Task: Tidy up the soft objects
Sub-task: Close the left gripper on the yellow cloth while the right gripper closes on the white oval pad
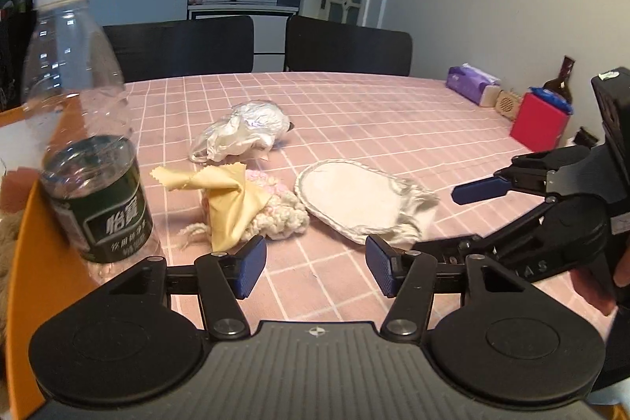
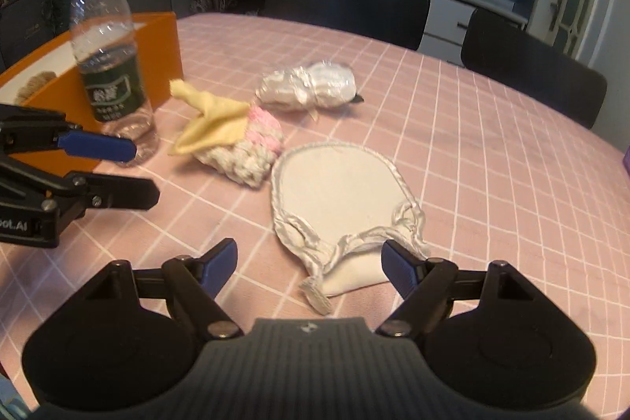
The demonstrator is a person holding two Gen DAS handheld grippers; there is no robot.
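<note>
We hold the left gripper (image 1: 315,264) with fingers spread and nothing between them; the yellow cloth (image 1: 224,199) draped over the pink-and-cream knitted piece (image 1: 275,211) lies just beyond its left fingertip. The right gripper (image 2: 309,264) is spread too, its tips flanking the near gathered edge of the white oval satin-trimmed pad (image 2: 334,191) on the pink checked tablecloth (image 2: 472,164).

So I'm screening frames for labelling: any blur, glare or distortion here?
Left wrist view: fisheye bends the water bottle and table; silver bundle shows glare. Right wrist view: dim bluish background, dark corners, white oval pad sharp.
</note>
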